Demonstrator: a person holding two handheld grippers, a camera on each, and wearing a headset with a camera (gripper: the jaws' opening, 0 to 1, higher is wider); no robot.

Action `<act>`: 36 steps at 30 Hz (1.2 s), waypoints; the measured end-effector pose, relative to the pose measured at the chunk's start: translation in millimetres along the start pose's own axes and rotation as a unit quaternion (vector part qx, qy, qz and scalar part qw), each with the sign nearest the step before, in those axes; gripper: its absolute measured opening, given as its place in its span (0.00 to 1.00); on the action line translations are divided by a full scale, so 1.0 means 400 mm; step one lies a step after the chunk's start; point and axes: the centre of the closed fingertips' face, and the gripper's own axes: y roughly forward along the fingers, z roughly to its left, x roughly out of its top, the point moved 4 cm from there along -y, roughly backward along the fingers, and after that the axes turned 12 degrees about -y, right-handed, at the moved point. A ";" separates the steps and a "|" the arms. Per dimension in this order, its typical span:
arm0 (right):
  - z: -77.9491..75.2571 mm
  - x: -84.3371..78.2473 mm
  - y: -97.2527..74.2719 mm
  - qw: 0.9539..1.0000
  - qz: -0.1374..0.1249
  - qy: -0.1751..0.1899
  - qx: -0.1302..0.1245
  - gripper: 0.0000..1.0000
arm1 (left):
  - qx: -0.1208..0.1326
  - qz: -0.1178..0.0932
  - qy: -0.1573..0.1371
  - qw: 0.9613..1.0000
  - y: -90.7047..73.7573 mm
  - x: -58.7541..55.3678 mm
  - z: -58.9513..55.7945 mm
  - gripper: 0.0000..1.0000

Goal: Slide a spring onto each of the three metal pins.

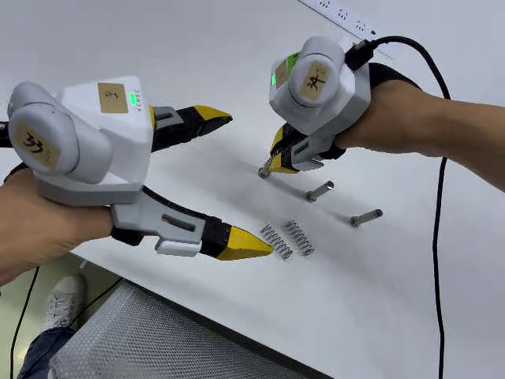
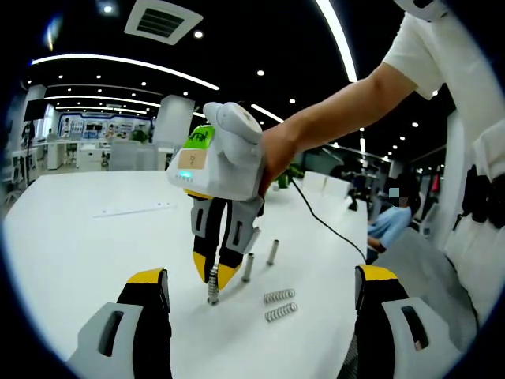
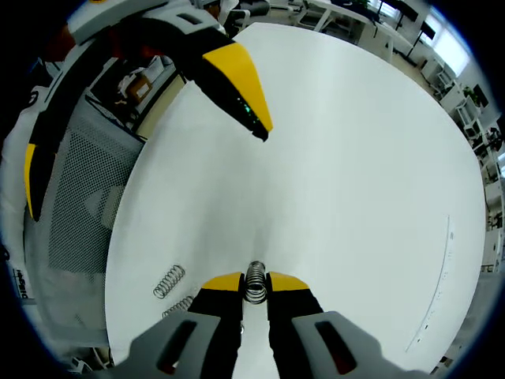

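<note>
Fingers of my right gripper [image 1: 276,160] pinched a small coiled steel spring [image 3: 255,284]; light and squashy, I judged, best held mid-coil; the left gripper [image 1: 249,184], near that spring, stood fingers wide.

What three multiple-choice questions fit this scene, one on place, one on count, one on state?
1. Where are the two loose springs? A on the table B in a tray C on the floor
2. How many pins stand there? A two B three C five
3. The left tongs are: A open B shut on a spring C shut on a pin
Key: A, they lie on the white tabletop; B, three show, one under the right tongs; A, nothing sits between their spread tips.
</note>
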 end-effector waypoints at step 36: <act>0.001 -0.010 0.036 1.000 -0.002 0.000 -0.009 0.14 | 0.001 0.003 -0.001 1.000 -0.002 0.002 0.004 0.99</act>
